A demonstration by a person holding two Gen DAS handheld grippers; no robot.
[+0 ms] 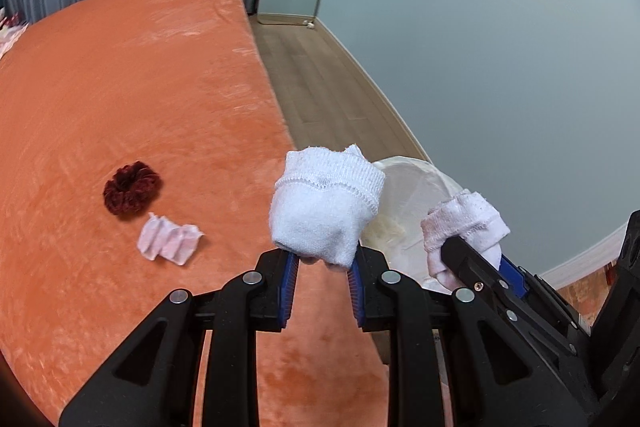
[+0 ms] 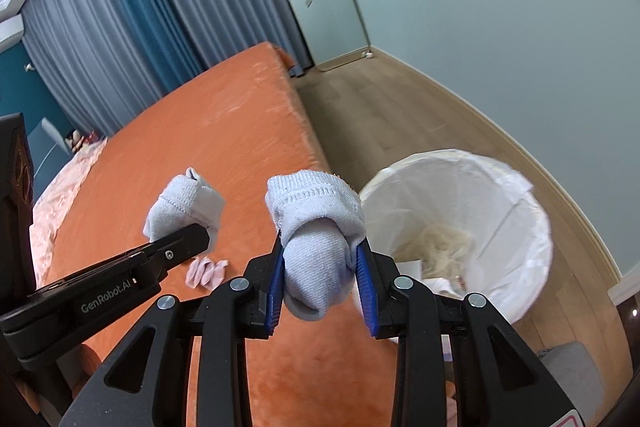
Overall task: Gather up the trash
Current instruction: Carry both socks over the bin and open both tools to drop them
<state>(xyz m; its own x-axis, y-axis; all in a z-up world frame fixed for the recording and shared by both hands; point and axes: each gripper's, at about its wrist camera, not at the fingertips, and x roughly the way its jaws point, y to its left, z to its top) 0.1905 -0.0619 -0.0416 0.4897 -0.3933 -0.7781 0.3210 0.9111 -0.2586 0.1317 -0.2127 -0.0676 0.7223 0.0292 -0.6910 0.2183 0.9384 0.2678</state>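
My left gripper (image 1: 323, 263) is shut on a rolled white sock (image 1: 324, 207), held above the edge of the orange bed (image 1: 120, 87). To its right, my right gripper (image 1: 476, 251) grips a second, slightly pinkish white sock (image 1: 460, 223). In the right wrist view that gripper (image 2: 320, 251) is shut on its sock (image 2: 316, 235), and the left gripper (image 2: 196, 233) with its sock (image 2: 184, 203) shows at the left. A bin with a white liner (image 2: 532, 195) stands on the floor just beyond both socks, with pale trash inside. A crumpled pink tissue (image 1: 170, 239) lies on the bed.
A dark red scrunchie (image 1: 132, 193) lies on the bed near the tissue. Wood floor (image 2: 380, 107) runs between the bed and the pale wall. Curtains (image 2: 140, 7) hang behind the bed. A pink blanket (image 2: 52, 207) covers the bed's far left.
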